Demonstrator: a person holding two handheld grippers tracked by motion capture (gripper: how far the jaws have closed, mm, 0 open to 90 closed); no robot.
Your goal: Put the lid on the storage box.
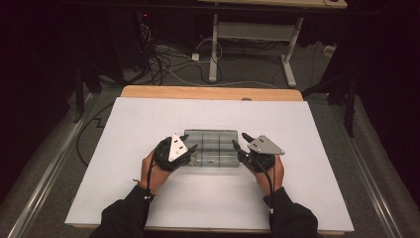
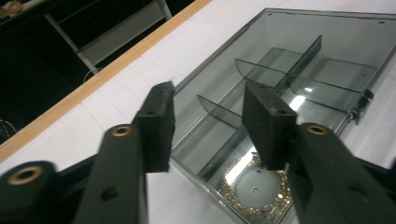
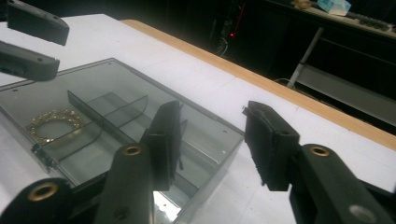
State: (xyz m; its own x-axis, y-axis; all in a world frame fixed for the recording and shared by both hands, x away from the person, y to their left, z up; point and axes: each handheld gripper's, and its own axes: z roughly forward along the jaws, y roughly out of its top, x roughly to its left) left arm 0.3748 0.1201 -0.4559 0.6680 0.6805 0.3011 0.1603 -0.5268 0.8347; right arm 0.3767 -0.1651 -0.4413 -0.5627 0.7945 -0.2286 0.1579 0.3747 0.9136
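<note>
Between the left gripper and the right gripper lies a clear smoked-plastic box, shut, with thin dividers inside. Both grippers stand about half open with nothing pressed between the pads. The left one's jaws straddle the box's near corner and the right one's jaws straddle the opposite end wall, neither wall being pinched.

The box looks light, stiff and slick, and its thin walls and small latch seem easy to crack, so I would grip it by the end walls, gently and from both sides at once. A gold chain bracelet lies coiled in the compartment just under the left gripper's pads and would probably slide if the box tips.

Beneath is a smooth white sheet on a wooden table. Beyond lie floor cables, another table's legs and a dark room.
</note>
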